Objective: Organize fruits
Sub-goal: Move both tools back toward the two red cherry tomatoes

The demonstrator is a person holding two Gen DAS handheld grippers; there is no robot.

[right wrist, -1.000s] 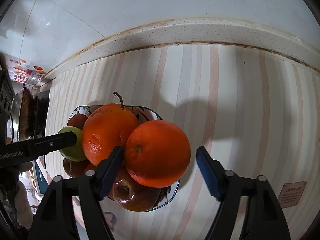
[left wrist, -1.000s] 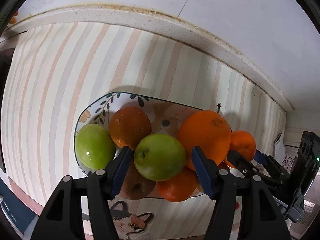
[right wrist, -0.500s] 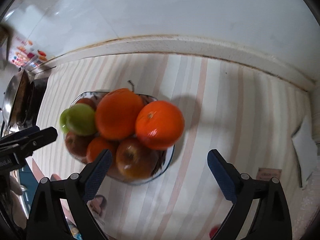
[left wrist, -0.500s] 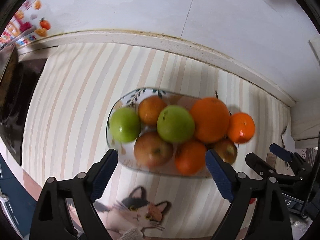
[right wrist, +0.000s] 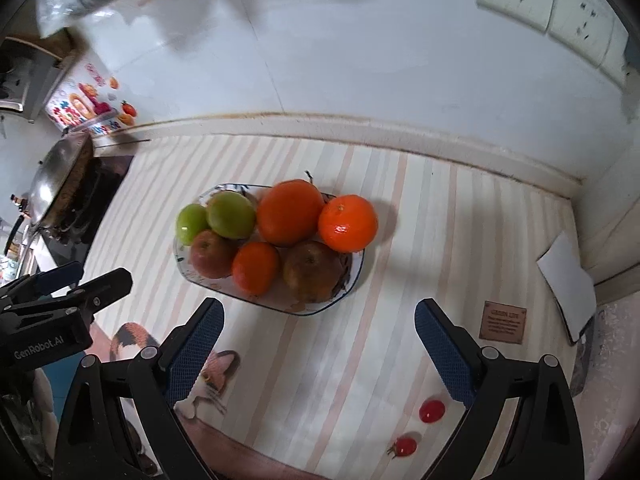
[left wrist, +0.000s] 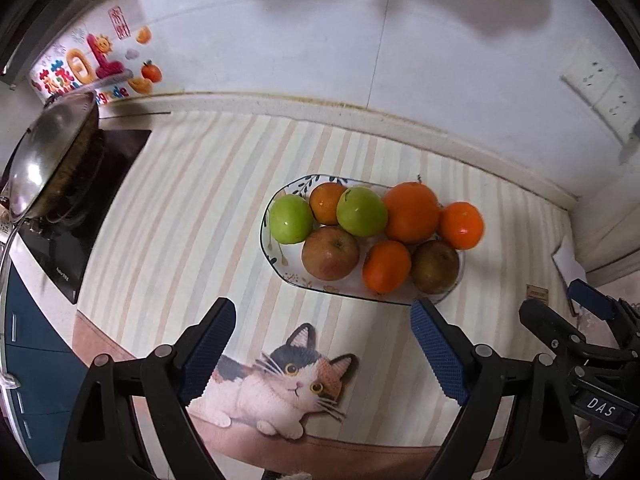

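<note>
A patterned plate (left wrist: 276, 258) (right wrist: 356, 276) on the striped mat holds two green apples (left wrist: 291, 219) (right wrist: 231, 215), two reddish apples (left wrist: 330, 253) (right wrist: 313, 271) and several oranges (left wrist: 411, 212) (right wrist: 348, 223). My left gripper (left wrist: 323, 346) is open and empty, pulled back in front of the plate. My right gripper (right wrist: 318, 344) is open and empty, also well short of the plate. Each gripper shows at the edge of the other's view.
A wok (left wrist: 48, 156) sits on a black stove (left wrist: 80, 216) at the left. Two cherry tomatoes (right wrist: 432, 411) (right wrist: 405, 445) lie near the front right. A white card (right wrist: 566, 280) and a brown label (right wrist: 503, 322) lie at the right. The wall runs behind.
Both grippers have drawn back and up from the plate, opening wider; the green apple and the orange that sat between their jaws stay on the plate.
</note>
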